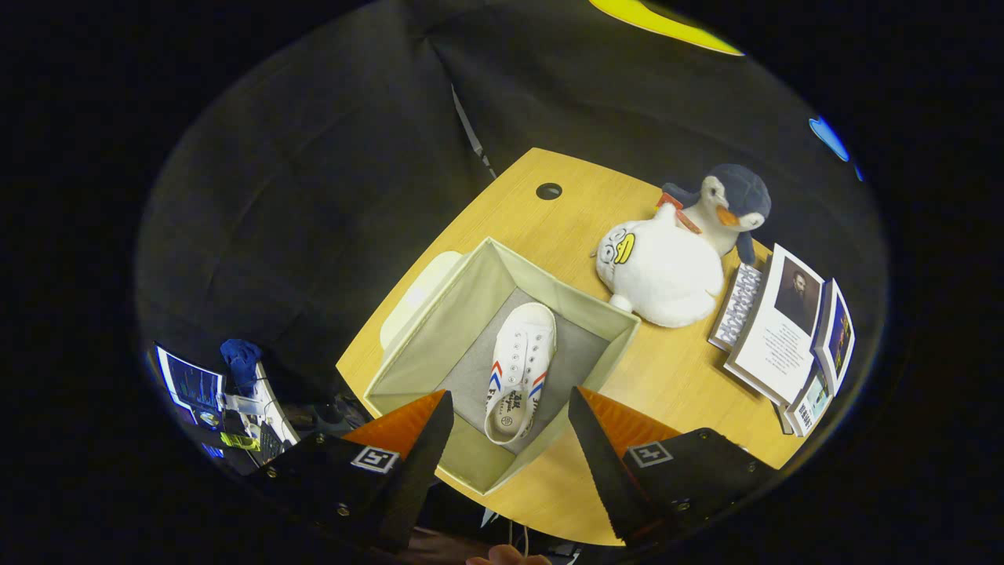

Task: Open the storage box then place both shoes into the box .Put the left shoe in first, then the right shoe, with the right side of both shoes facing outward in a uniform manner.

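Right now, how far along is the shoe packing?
Done: the box stands open on the table, and one white shoe lies inside on its floor. In hand: nothing; the gripper is open above the box, fingers apart and empty. Left: the second shoe goes in beside the first.

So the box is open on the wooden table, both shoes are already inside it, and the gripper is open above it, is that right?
Not quite. The gripper view shows just one white shoe lying on the floor of the open storage box, not two. The rest holds: the box stands open on the wooden table, and the gripper is open above it, holding nothing.
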